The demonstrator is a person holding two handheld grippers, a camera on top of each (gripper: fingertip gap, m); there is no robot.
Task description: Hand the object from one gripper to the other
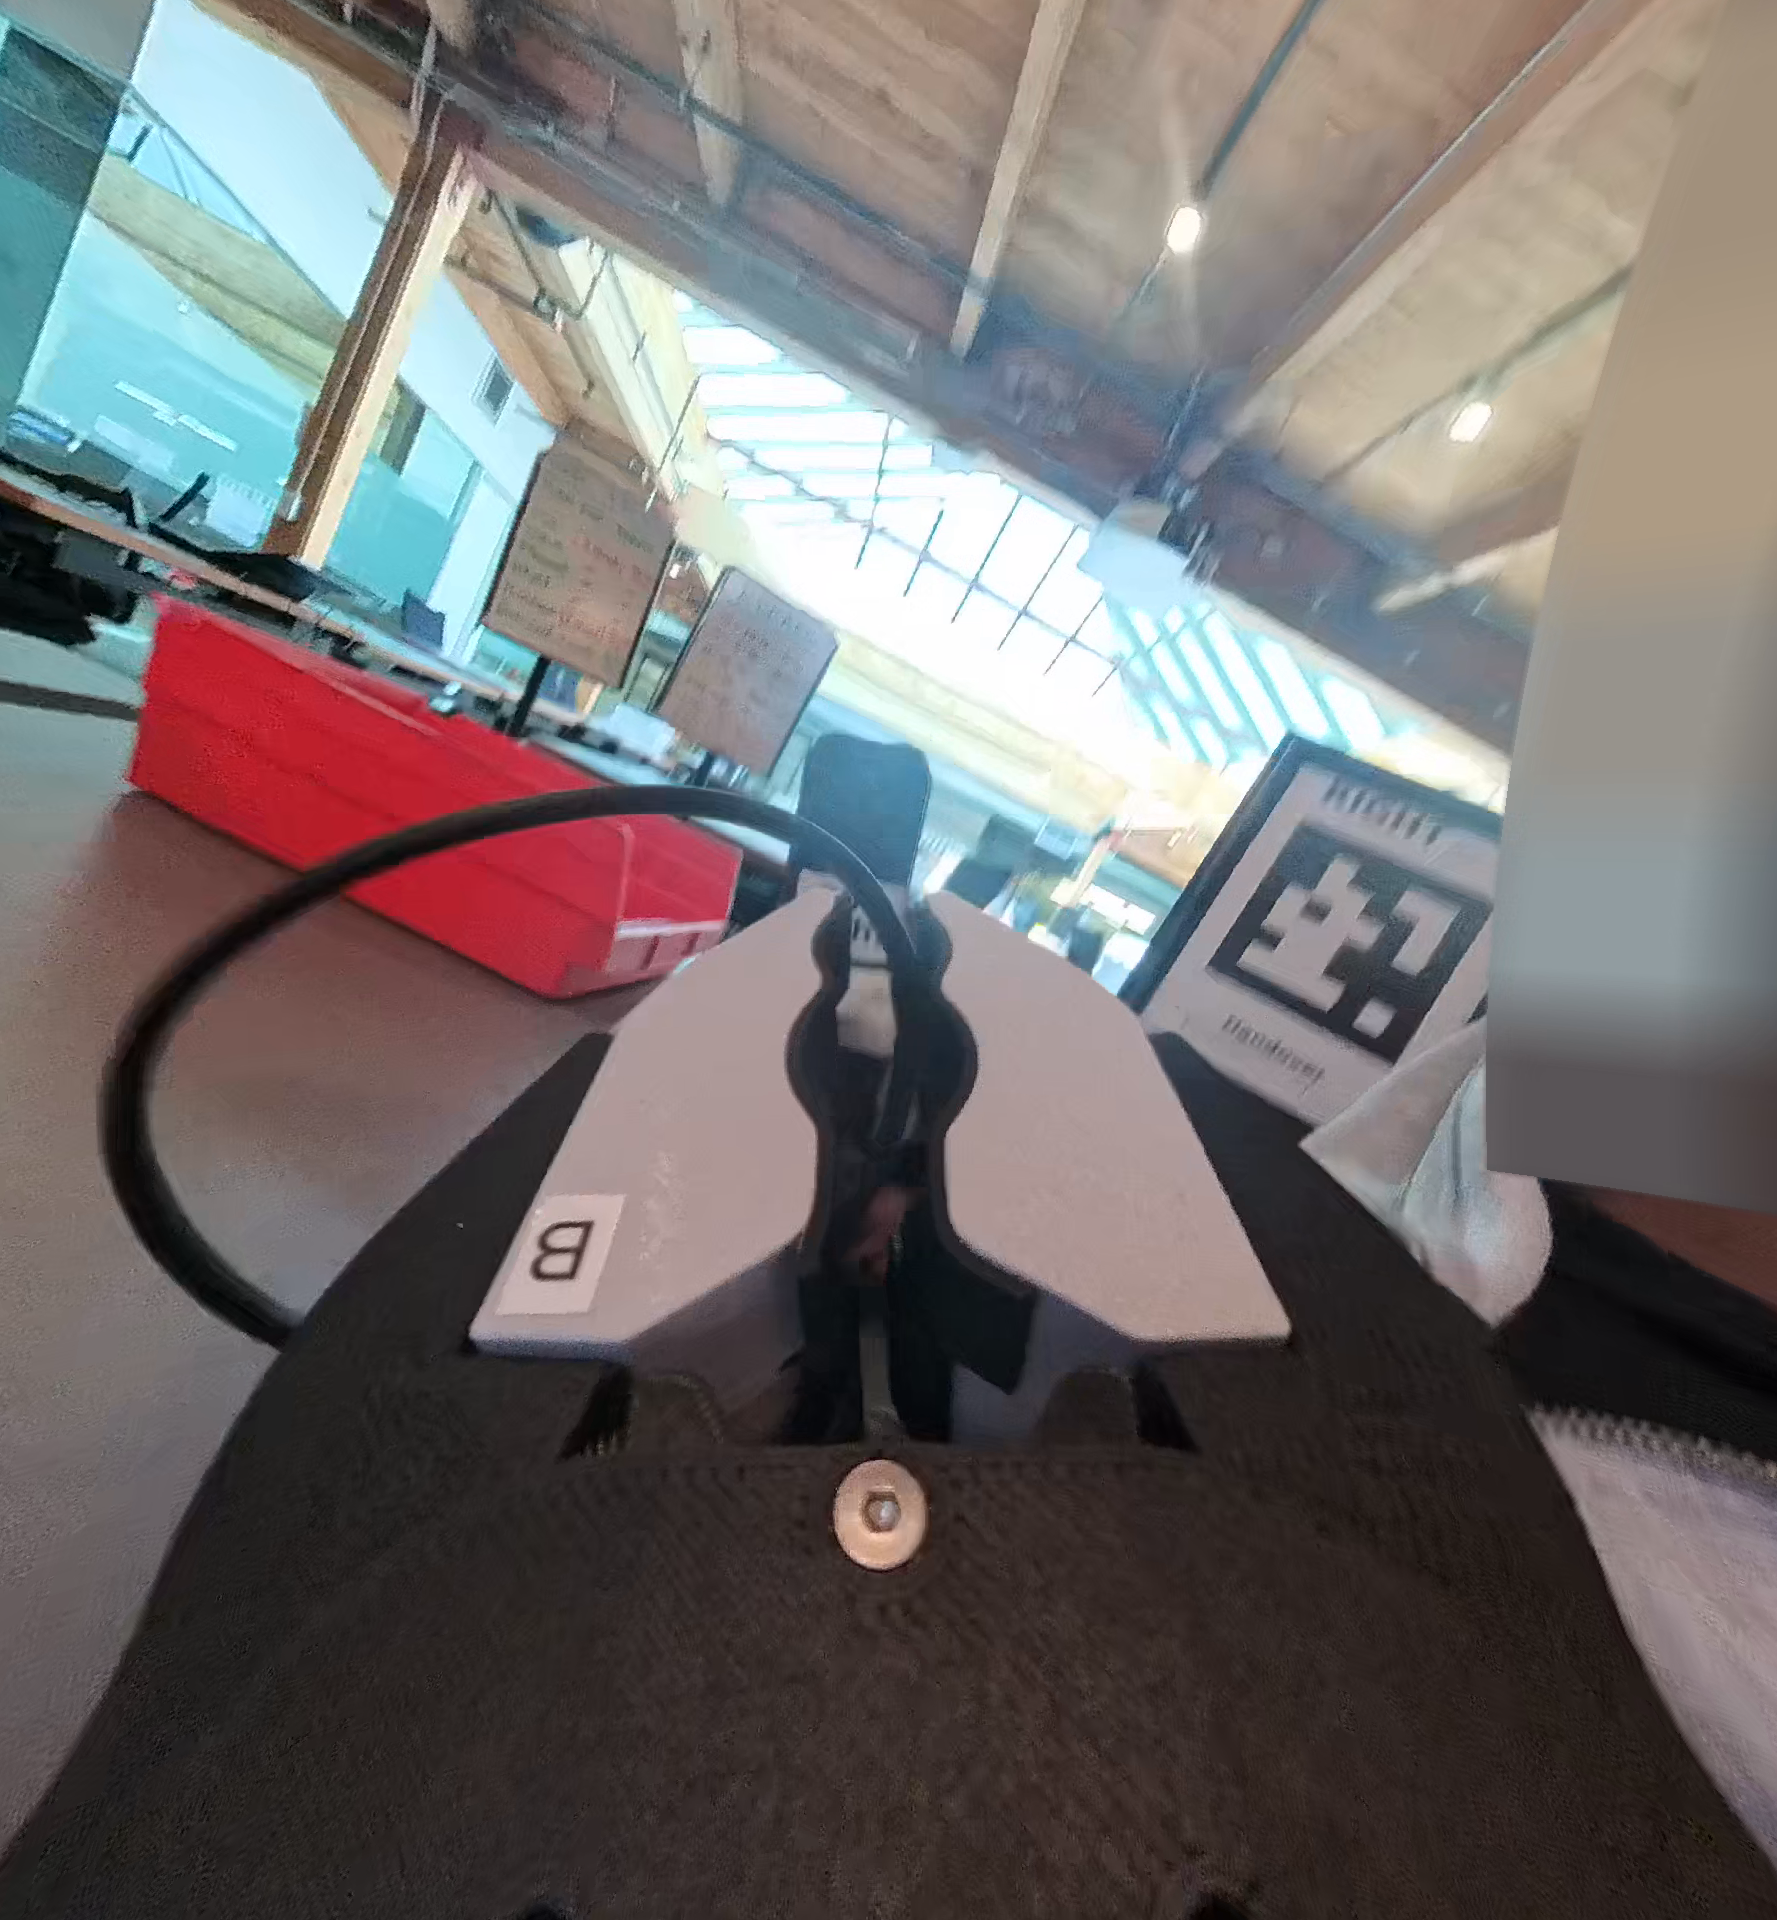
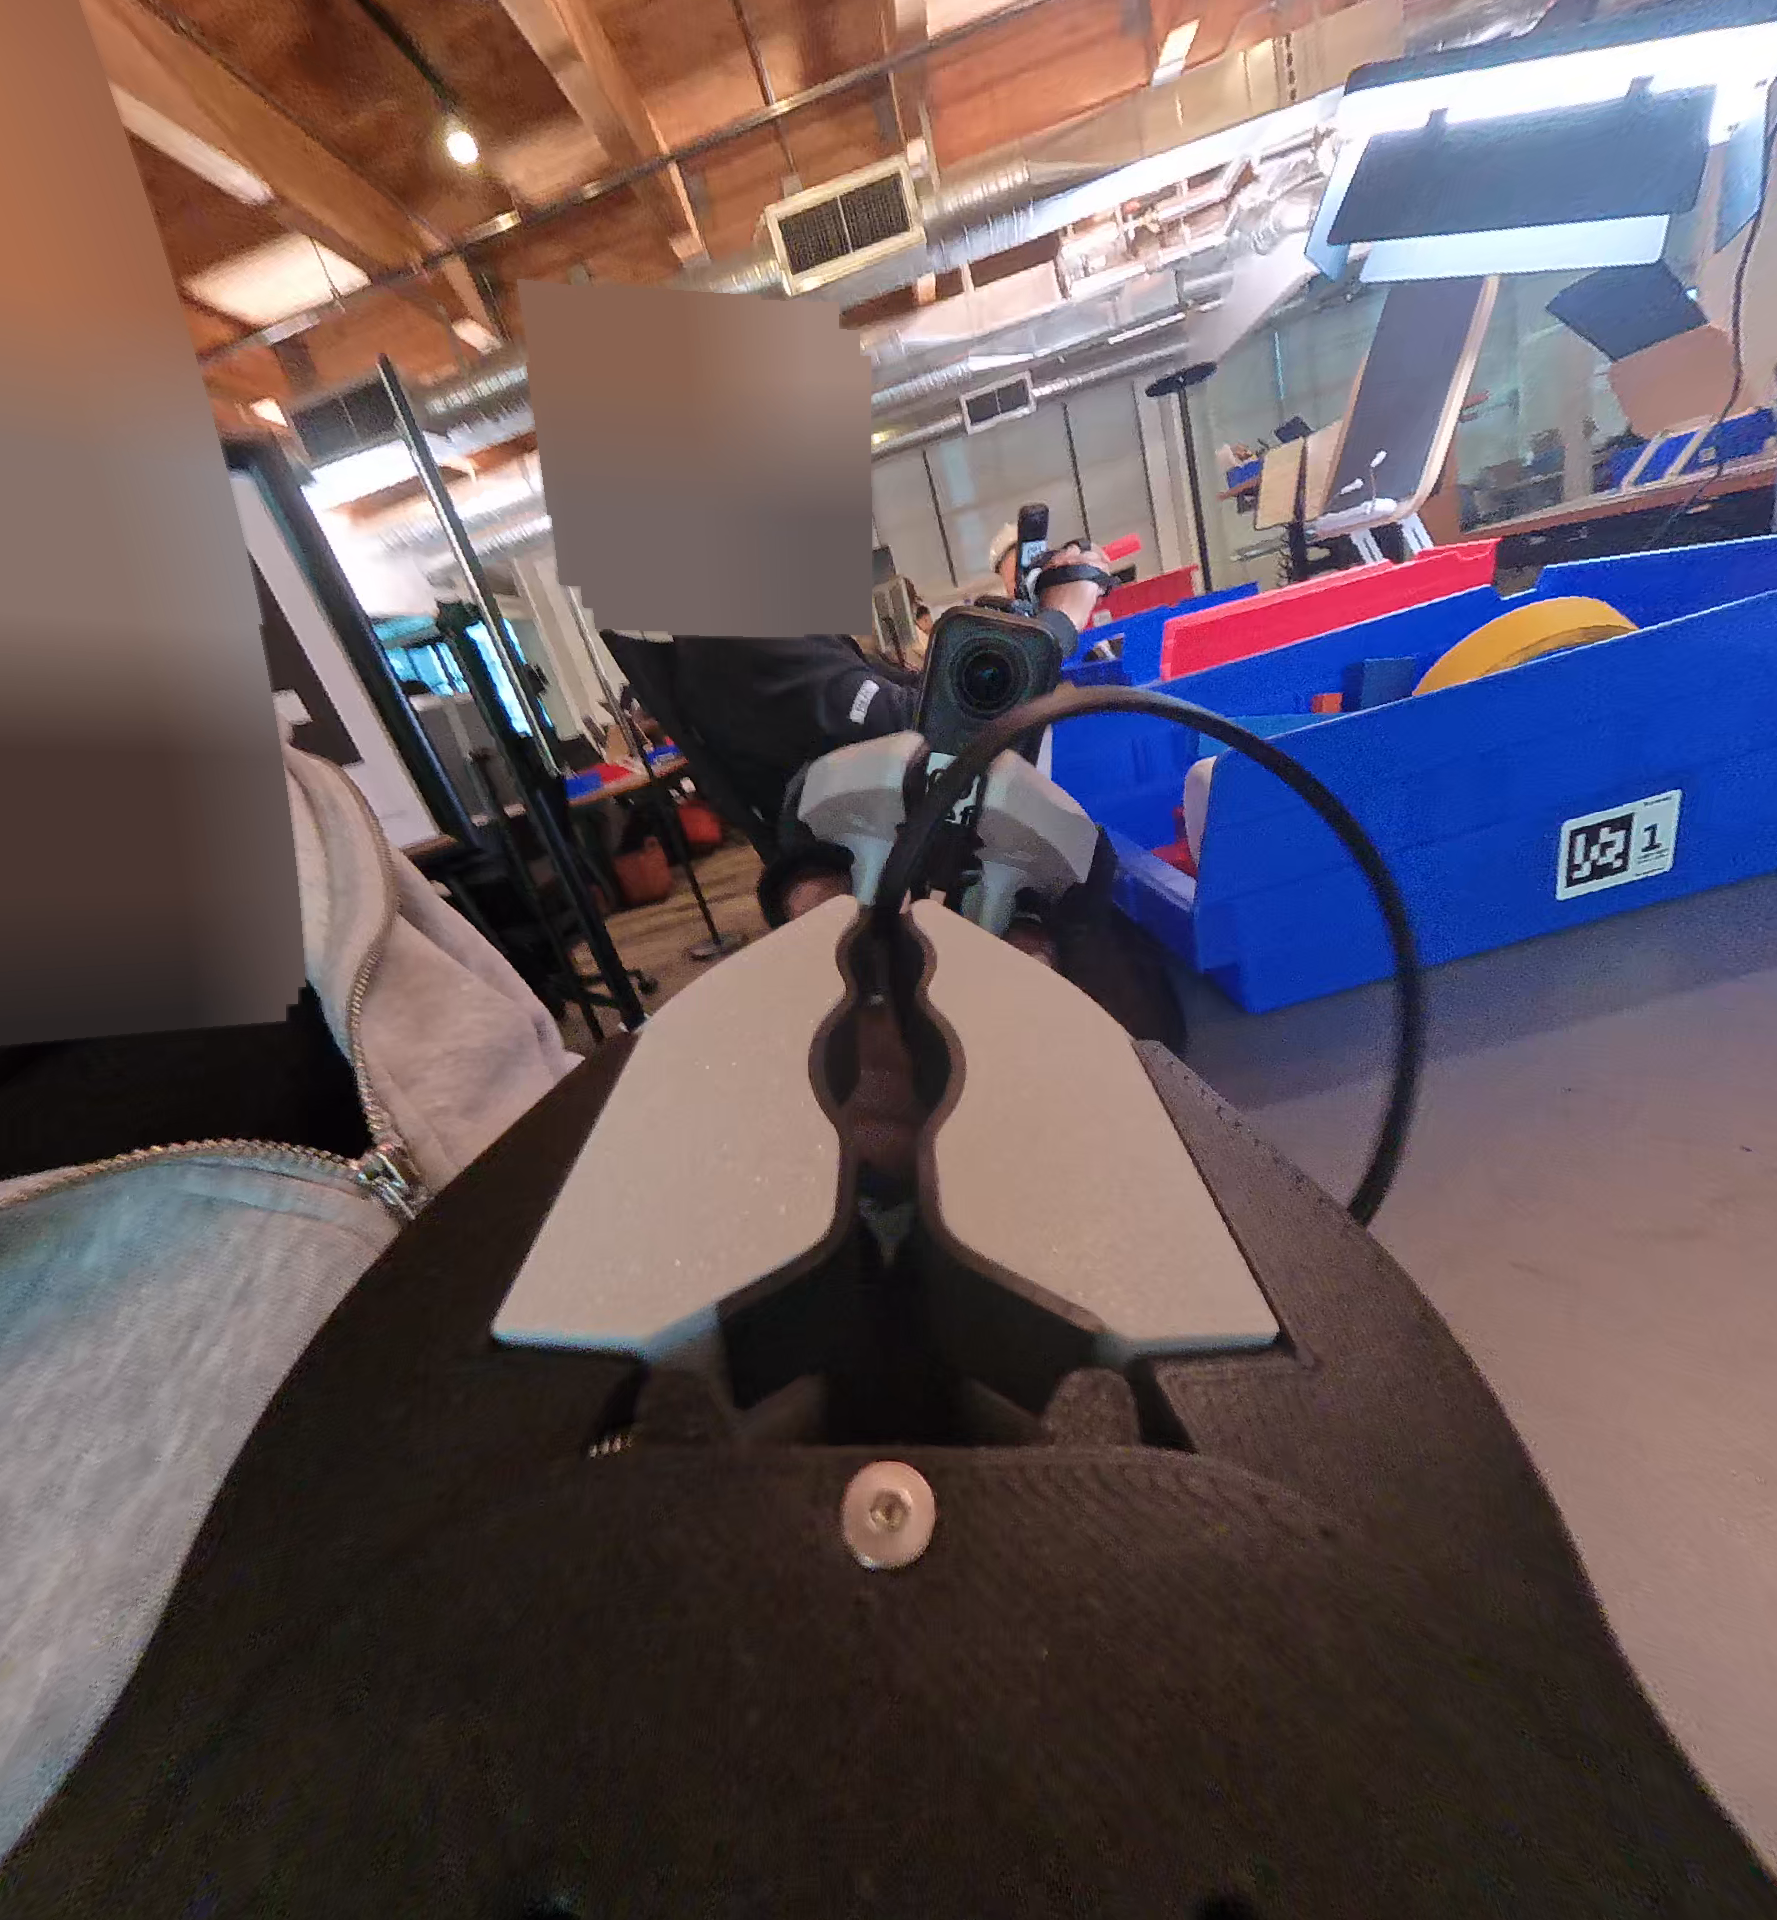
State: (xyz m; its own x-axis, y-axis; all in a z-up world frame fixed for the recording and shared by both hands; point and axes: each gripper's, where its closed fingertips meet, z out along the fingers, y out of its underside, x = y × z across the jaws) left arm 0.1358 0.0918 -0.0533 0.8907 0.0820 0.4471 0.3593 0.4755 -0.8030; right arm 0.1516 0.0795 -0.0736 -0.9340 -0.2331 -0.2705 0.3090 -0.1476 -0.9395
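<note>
A thin black cable (image 1: 344, 873) runs out from between my left gripper's (image 1: 879, 914) grey fingers, arcs left and drops to the table. The left gripper is shut on it. In the right wrist view the same cable (image 2: 1383, 894) leaves the tips of my right gripper (image 2: 882, 914), loops right and comes down by its black body. The right gripper is shut on the cable too. The two grippers face each other tip to tip. The left gripper (image 2: 941, 831), with its camera above it, shows just beyond the right one's tips. The right gripper's camera (image 1: 863, 800) shows behind the left tips.
A red bin (image 1: 396, 790) lies on the table to the left. Blue bins (image 2: 1486, 810), one holding a yellow tape roll (image 2: 1528, 634), stand to the right. A marker card (image 1: 1331, 935) stands close by. A person's grey zipped jacket (image 2: 136, 1351) is beside the grippers.
</note>
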